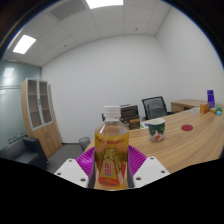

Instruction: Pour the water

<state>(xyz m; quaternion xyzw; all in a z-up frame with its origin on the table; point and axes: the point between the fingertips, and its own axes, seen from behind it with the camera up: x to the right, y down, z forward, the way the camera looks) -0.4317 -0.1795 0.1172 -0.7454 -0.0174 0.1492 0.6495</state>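
the gripper point(111, 172) pinches a plastic bottle point(111, 150), its two fingers pressed against the bottle's sides. the pink pads point(87, 160) show at either side of the label, touching it, with the white finger bodies spreading out below. the bottle stands upright between the fingers and fills the near middle of the view. it has a yellow cap point(111, 116), a clear neck, and an orange and yellow label with green marks on it; the label's print is too small to read. whether the bottle's base rests on anything cannot be told, since the base is hidden below the fingers.

beyond the bottle and a little to its right, a paper cup point(156, 129) with a green and red pattern stands upright on a light wooden tabletop point(190, 140). the cup is apart from the bottle and from the fingers. further along the tabletop lies a small red round thing point(186, 127), and at the far end stands a blue container point(210, 98).

behind the tabletop are two dark office chairs point(153, 106), near a white wall. to the left stands a wooden cabinet point(38, 107) with glass doors, and a small grey bin point(84, 143) sits on the floor near it. ceiling light panels point(24, 44) glow overhead.
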